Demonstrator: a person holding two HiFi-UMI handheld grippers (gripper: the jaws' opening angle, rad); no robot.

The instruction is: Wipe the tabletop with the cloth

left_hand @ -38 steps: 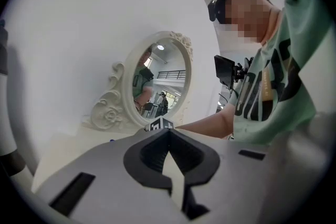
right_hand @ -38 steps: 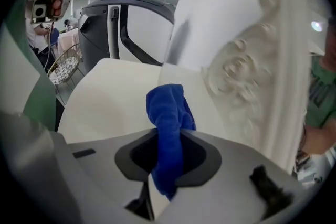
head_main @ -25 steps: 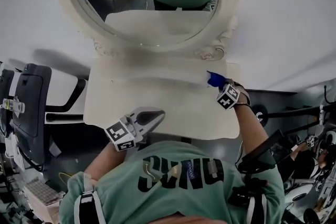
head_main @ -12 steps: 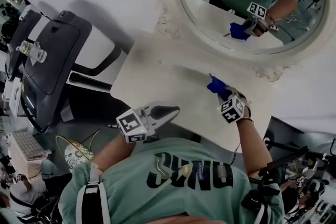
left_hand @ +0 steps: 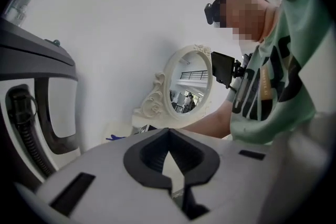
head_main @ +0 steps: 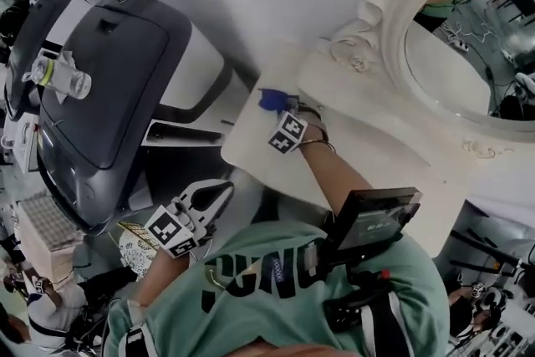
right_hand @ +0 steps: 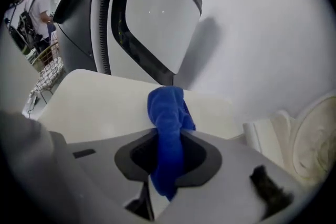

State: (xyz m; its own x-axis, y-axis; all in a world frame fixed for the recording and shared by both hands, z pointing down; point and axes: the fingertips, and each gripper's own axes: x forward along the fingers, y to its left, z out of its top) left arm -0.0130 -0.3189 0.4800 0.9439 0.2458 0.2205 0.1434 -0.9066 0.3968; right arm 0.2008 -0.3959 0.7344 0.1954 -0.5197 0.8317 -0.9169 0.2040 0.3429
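A blue cloth (head_main: pixel 269 100) lies bunched at the far left corner of the cream tabletop (head_main: pixel 251 148). My right gripper (head_main: pixel 277 110) is shut on it and holds it against the surface. In the right gripper view the cloth (right_hand: pixel 169 110) hangs out between the jaws over the tabletop (right_hand: pixel 89 107), close to the wall. My left gripper (head_main: pixel 214 196) is off the table's front left edge, below the tabletop level. It is shut, with the tips meeting in the left gripper view (left_hand: pixel 168 131) and nothing between them.
An oval mirror in an ornate cream frame (head_main: pixel 393 4) stands at the back right of the table, against the white wall. A dark grey chair-like unit (head_main: pixel 109 88) stands left of the table, with a bottle (head_main: pixel 55 74) beside it. A wire basket (right_hand: pixel 48 72) sits on the floor.
My right gripper has dragged the blue cloth leftward across the tabletop, from beside the mirror base to the far left corner. The head view swung left. My left gripper stayed shut off the front edge.
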